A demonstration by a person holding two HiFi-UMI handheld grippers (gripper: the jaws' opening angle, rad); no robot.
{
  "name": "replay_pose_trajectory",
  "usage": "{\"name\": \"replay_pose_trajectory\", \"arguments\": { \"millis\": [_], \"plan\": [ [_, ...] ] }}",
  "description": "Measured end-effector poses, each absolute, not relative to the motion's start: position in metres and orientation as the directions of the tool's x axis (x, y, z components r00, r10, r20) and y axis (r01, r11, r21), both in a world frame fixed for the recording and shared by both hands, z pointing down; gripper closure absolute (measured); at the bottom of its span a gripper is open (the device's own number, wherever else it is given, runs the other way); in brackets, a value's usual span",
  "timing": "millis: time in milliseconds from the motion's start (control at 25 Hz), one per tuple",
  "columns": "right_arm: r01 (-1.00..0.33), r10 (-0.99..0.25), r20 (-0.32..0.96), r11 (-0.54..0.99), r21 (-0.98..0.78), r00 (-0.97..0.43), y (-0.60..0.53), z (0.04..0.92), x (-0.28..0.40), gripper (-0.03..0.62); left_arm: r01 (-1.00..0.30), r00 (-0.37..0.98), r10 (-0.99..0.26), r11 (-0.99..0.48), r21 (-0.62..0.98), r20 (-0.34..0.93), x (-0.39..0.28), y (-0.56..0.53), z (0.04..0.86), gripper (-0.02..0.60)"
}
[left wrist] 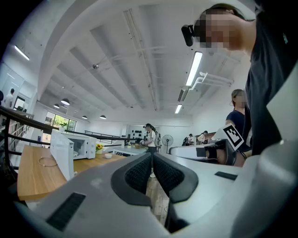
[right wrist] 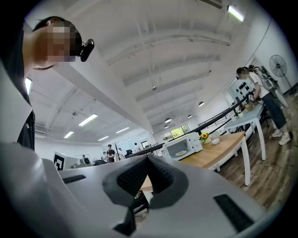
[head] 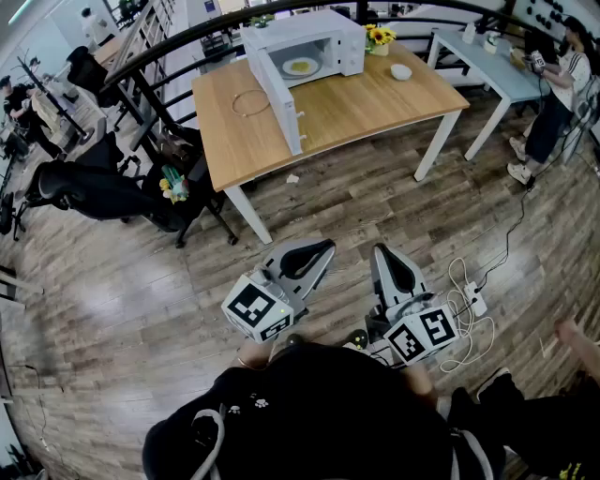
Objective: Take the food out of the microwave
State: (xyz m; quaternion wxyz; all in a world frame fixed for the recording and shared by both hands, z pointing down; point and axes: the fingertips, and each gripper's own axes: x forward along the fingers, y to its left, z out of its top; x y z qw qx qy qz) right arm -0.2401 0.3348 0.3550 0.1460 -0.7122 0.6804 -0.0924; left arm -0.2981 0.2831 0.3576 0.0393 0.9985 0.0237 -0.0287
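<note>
Table [head: 356,112]: we saw a pale wood top, smooth and matt.
Microwave [head: 309,23]: we found a white casing, smooth and faintly glossy.
Floor [head: 122,291]: we noted wood-look planks with a sheen.
Left gripper [left wrist: 152,155]: we saw a matt grey plastic shell and black ribbed pads [left wrist: 139,174].

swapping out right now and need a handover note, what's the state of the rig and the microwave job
Left hand-held gripper: shut, empty.
Right hand-held gripper: shut, empty.
Both are held low in front of the person, well short of the table.
The microwave stands on the table with its door swung open. The plate of food sits inside.
Done: door is open.
Left: walk up, open a gripper, take the plate, and probably set it on the table.
</note>
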Motion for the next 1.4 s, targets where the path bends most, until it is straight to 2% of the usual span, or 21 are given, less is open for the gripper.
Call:
{"name": "replay_pose_trajectory", "arguments": {
  "millis": [520,1080,1400],
  "plan": [
    [-0.937,-0.996,-0.071,-0.031,-0.348,0.059,0.338,0.359,-0.23,0.594,0.051,0.998,0.047,-0.995,0.088,-0.051,-0.289,0.286,0.361,0.56],
    [-0.93,-0.988,-0.086,-0.09,-0.355,0.128,0.376,0.358,-0.171,0.594,0.095,0.995,0.091,-0.992,0.078,-0.049,-0.231,0.32,0.36,0.56],
    [-0.93,-0.988,-0.096,-0.078,-0.359,0.119,0.405,0.36,-0.141,0.594,0.088,0.995,0.084,-0.992,0.087,-0.049,-0.198,0.344,0.362,0.56]
  ]
}}
